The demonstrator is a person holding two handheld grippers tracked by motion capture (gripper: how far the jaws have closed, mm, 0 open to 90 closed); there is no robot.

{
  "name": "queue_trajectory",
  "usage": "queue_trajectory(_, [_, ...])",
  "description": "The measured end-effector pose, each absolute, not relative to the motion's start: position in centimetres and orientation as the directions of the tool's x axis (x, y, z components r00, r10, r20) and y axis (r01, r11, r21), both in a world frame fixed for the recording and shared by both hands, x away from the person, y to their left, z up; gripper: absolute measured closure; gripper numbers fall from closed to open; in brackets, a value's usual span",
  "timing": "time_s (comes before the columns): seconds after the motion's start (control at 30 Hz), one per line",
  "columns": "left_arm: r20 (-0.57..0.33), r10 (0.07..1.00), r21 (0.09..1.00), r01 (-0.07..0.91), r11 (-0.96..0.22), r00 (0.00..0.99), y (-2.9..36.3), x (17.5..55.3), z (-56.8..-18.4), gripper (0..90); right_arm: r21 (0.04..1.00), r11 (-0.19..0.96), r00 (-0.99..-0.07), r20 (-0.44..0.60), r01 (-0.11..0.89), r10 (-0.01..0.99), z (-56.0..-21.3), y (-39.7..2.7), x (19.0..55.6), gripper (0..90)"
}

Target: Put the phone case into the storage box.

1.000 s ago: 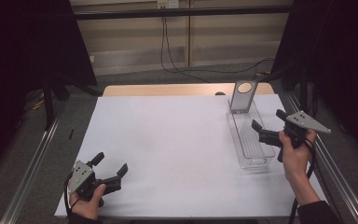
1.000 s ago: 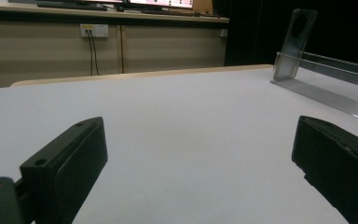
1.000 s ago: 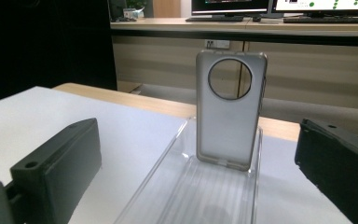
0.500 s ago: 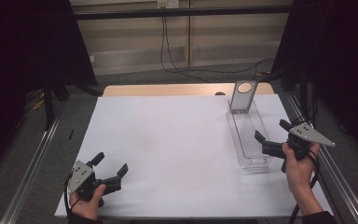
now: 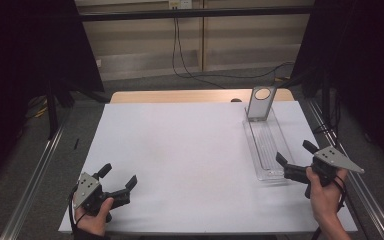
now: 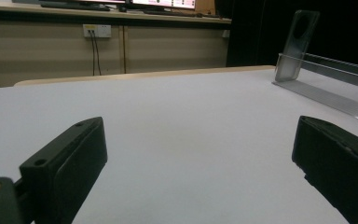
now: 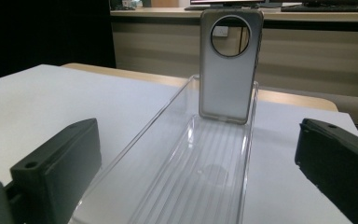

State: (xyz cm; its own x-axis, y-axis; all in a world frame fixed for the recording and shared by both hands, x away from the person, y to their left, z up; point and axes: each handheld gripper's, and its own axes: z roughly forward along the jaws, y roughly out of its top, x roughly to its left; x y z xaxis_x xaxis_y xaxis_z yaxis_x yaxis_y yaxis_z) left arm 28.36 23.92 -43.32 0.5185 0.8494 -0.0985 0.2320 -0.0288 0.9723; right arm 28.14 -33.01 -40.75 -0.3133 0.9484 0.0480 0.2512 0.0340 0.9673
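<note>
here the left gripper [image 5: 116,181] sits low at the near left corner of the white table [image 5: 180,150], held in the person's left hand [image 5: 94,216], whose fist wraps the body from below. its jaws point away from the person and a little to the right, spread wide apart with nothing between them; in the left gripper view they frame bare white surface.

the right gripper [image 5: 294,155] is held at the near right side of the table in the right hand [image 5: 321,190], the forearm coming up from the bottom edge. the grey three-cornered plate on top tilts out to the right. its jaws also stand wide apart and empty, pointing toward the far side, one tip just over the near end of the clear tray [image 5: 266,150], the other just beside the tray's right wall.

the clear tray lies flat on the right part of the table, its long axis running from the near edge toward the far edge; in the right gripper view its ribbed floor [image 7: 200,172] stretches straight ahead between the two jaws. at the tray's far end a phone case [image 5: 260,102] stands upright on its short edge, leaning against the end wall, long axis vertical. its round camera opening [image 7: 230,36] is at the top and its broad face is turned toward the person.
</note>
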Motion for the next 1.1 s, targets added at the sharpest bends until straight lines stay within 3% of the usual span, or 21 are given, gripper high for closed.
queue_trajectory(0.77, [-0.096, 0.853, 0.972, 0.233, -0.031, 0.513, 24.0, 27.6, -43.2, 3.0, 0.968, 0.050, -0.309, 0.029, 0.245, 0.951, -43.2, -34.9, 23.5, 0.0])
queue_trajectory(1.1, [-0.092, 0.845, 0.964, 0.260, -0.057, 0.527, 24.0, 28.3, -43.5, 3.1, 0.969, 0.040, -0.335, 0.046, 0.244, 0.941, -44.0, -34.8, 23.9, 0.0])
